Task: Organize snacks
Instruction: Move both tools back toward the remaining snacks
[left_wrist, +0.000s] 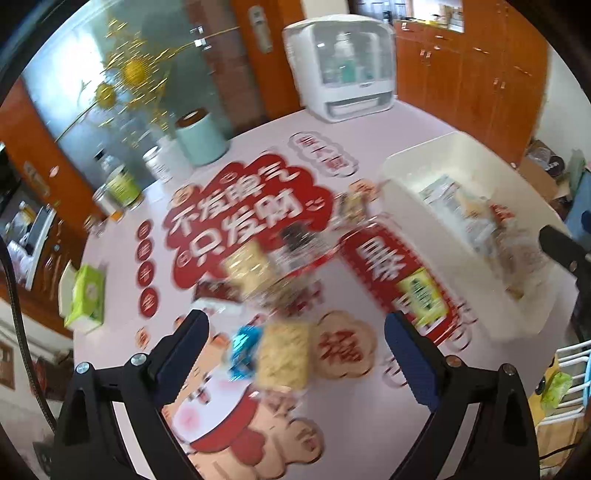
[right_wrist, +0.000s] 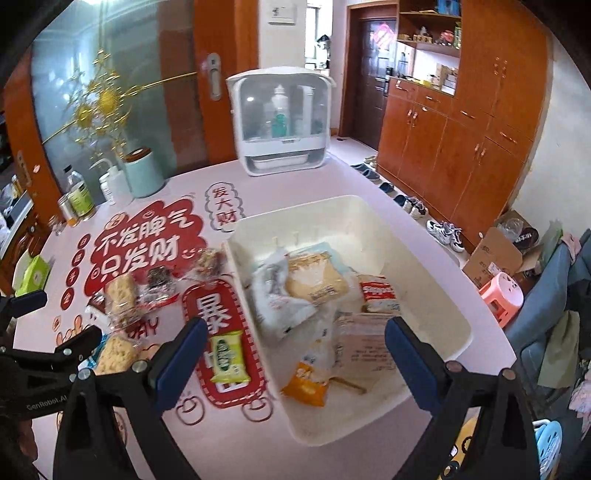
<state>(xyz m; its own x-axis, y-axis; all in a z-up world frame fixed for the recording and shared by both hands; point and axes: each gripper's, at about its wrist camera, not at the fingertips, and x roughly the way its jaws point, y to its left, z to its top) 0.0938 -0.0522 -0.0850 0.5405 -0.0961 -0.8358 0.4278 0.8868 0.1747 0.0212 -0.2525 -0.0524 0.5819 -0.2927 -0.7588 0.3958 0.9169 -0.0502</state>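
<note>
A white bin (right_wrist: 373, 210) on the table holds several snack packets, among them a yellow one (right_wrist: 317, 280) and an orange one (right_wrist: 304, 386). My right gripper (right_wrist: 295, 354) is open and empty above the bin's near left edge. A green packet (right_wrist: 227, 356) lies just left of the bin. My left gripper (left_wrist: 295, 343) is open and empty over a pale rice-cracker packet (left_wrist: 284, 354) and a blue wrapper (left_wrist: 243, 347). More packets (left_wrist: 251, 266) lie beyond it. The bin also shows at the right in the left wrist view (left_wrist: 406, 188), and so does the green packet (left_wrist: 423, 297).
A white cabinet box (right_wrist: 280, 125) stands at the table's far edge. A mint canister (right_wrist: 142, 171), bottles and jars (right_wrist: 79, 197) stand at the far left. A green tissue pack (left_wrist: 86, 295) lies at the left edge. Shoes, a cardboard box and a pink stool (right_wrist: 502, 295) are on the floor to the right.
</note>
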